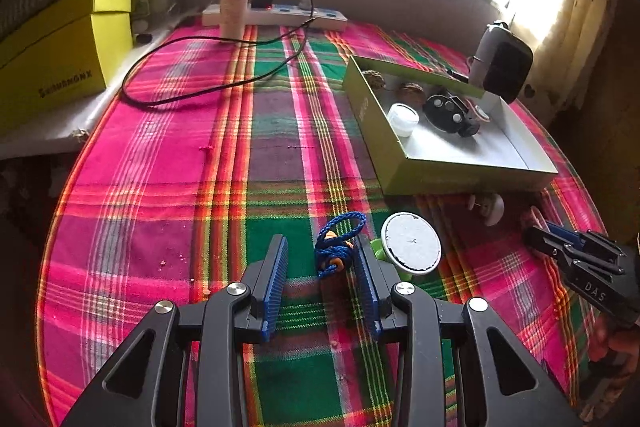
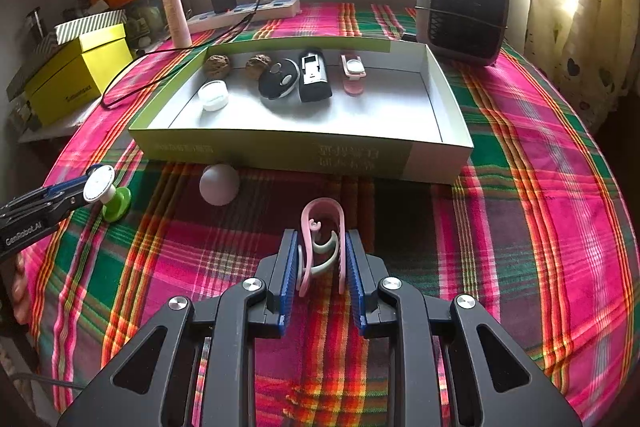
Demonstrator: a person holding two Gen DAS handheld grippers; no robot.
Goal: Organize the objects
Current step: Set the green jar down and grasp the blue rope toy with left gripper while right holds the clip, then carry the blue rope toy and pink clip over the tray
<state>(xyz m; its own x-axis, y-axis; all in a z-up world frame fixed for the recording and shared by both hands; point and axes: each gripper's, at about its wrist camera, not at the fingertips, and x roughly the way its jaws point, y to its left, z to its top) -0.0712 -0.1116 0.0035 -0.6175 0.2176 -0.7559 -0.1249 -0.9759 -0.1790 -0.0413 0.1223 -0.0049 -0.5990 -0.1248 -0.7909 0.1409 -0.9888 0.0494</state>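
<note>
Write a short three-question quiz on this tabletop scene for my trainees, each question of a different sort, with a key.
1. True or false: the pink clip sits between the right gripper's fingers.
2. What lies by the left gripper? A) blue cord bundle B) walnut C) white jar
3. Fill in: the white ball rests on the cloth, just outside the green ____.

Key: 1 true; 2 A; 3 box.

Open box (image 2: 280, 151) mid-table, heater (image 2: 462, 11) behind its right corner, ball (image 2: 219, 184) before it, spool (image 2: 108, 195) further left
</note>
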